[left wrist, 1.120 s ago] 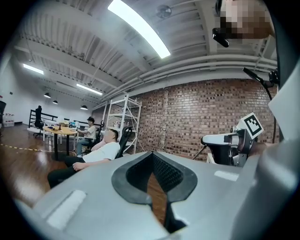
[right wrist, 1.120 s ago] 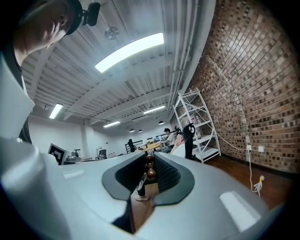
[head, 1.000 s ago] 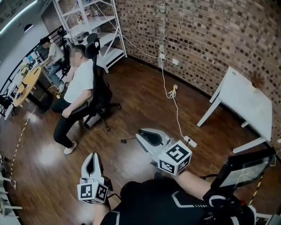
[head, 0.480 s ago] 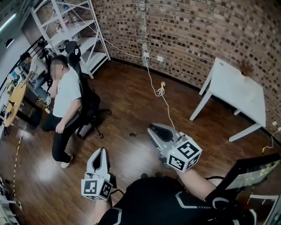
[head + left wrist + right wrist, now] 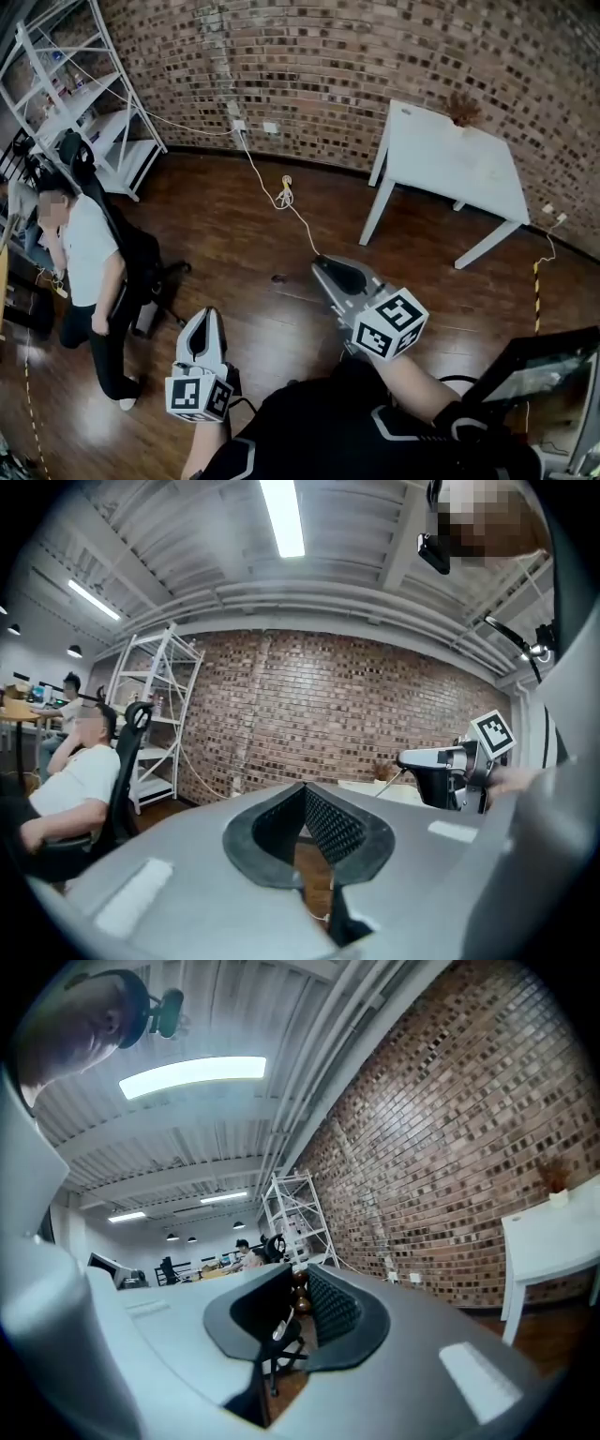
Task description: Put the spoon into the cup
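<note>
The spoon (image 5: 278,278) is pinched in the right claw (image 5: 319,267) and sticks out past its tip. The left claw (image 5: 208,317) is shut, with nothing in it. No cup can be seen. The carrying step seems to be in hand. Next, the cup must be found, maybe by the white table (image 5: 450,173).

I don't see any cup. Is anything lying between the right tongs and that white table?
None shows in any view. Between the right tongs and the white table lies bare wooden floor. Only a white cable trails on the floor just ahead of the tongs, off to the left of that path.
</note>
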Demonstrator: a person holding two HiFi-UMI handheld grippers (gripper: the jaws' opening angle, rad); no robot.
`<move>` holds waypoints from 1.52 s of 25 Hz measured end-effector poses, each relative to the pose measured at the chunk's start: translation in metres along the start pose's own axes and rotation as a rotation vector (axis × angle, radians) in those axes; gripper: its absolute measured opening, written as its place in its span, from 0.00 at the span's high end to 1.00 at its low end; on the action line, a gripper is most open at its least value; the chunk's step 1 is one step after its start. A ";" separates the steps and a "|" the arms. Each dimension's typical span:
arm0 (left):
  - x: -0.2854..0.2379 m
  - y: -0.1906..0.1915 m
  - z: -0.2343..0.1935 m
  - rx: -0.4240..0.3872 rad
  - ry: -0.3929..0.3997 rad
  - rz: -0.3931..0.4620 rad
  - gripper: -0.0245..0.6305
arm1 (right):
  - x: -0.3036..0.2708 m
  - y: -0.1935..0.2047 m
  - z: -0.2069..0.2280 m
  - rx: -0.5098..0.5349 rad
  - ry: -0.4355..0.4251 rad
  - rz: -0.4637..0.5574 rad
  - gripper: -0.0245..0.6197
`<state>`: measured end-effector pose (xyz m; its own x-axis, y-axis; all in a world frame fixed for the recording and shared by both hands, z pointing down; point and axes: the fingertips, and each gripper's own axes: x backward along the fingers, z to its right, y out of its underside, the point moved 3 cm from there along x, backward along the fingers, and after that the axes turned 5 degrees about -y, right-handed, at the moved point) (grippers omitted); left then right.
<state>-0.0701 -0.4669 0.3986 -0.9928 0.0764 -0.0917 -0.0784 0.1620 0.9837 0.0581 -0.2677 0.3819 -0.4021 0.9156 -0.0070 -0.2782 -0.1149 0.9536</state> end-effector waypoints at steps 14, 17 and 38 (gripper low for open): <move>-0.167 0.000 0.185 -0.050 0.240 -0.033 0.97 | 0.116 -0.067 0.182 0.018 0.212 0.092 0.87; -0.198 0.003 0.220 -0.061 0.289 -0.036 0.97 | 0.138 -0.084 0.216 0.025 0.247 0.109 0.87; -0.403 0.002 0.332 -0.052 0.624 -0.104 0.97 | 0.193 -0.146 0.379 0.036 0.592 0.186 0.87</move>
<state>0.3594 -0.1703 0.3864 -0.8439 -0.5280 -0.0953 -0.1664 0.0886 0.9821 0.3520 0.0718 0.3555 -0.8595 0.5111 0.0045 -0.1317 -0.2299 0.9643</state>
